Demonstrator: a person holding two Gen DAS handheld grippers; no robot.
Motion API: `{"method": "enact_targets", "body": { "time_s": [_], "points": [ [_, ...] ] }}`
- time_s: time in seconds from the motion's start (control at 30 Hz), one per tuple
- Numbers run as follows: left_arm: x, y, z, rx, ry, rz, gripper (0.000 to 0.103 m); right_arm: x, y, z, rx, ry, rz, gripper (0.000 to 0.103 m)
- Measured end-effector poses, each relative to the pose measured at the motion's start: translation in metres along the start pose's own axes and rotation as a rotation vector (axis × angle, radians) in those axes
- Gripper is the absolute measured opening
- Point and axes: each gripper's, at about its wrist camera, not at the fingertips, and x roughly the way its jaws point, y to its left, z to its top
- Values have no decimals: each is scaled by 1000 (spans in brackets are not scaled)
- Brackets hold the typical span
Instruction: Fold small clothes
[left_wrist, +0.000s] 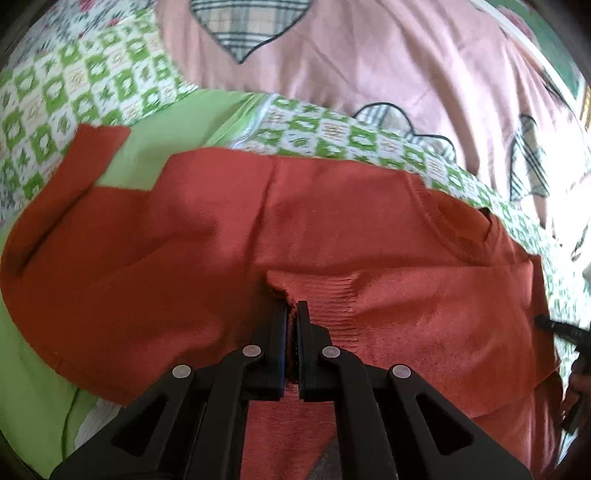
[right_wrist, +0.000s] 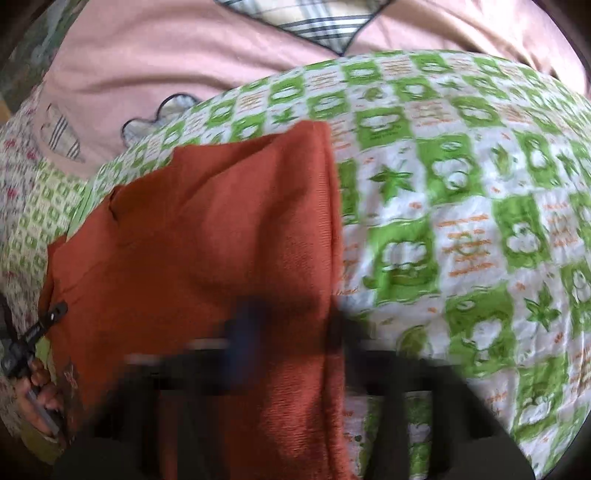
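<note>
Left wrist view: rust-red knit sweater (left_wrist: 221, 236) lies spread on the bed, over a green-and-white checked quilt (left_wrist: 74, 88) and a plain lime-green sheet (left_wrist: 33, 376). Pink blanket (left_wrist: 369, 48) with plaid heart patches sits behind it. No containers in frame. Left gripper (left_wrist: 292, 314) points forward over the sweater, jaws nearly together, pinching a raised ridge of the red knit just beside a ribbed edge (left_wrist: 332, 295). One sleeve (left_wrist: 81, 162) runs off to the upper left. At the right edge, the tip of the right gripper (left_wrist: 554, 326) is touching or just beside the sweater's side.

Right wrist view: heavy motion blur. Sweater (right_wrist: 207, 240) fills the left-centre, its straight edge running top to bottom, quilt (right_wrist: 461, 221) exposed to the right, pink blanket (right_wrist: 155, 62) behind. Right gripper (right_wrist: 295, 332) is a dark smear low over the sweater's edge; fingers appear apart on either side of that edge, but I can't tell the grip state. Left gripper (right_wrist: 48, 321) shows at the far left against the sweater's side, with the person's hand (right_wrist: 42, 398) on it.
</note>
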Motion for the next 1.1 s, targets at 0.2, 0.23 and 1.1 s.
{"method": "enact_targets", "body": {
  "time_s": [0.2, 0.23, 1.1],
  "points": [
    [12, -21, -7, 77, 41, 35, 3, -2, -9, 3, -38, -1, -109, 10],
    [16, -19, -9, 78, 56, 43, 3, 6, -7, 0, -53, 27, -120, 10],
    [-30, 199, 79, -142, -11, 271, 77, -29, 137, -101, -161, 113, 282, 62]
  ]
}}
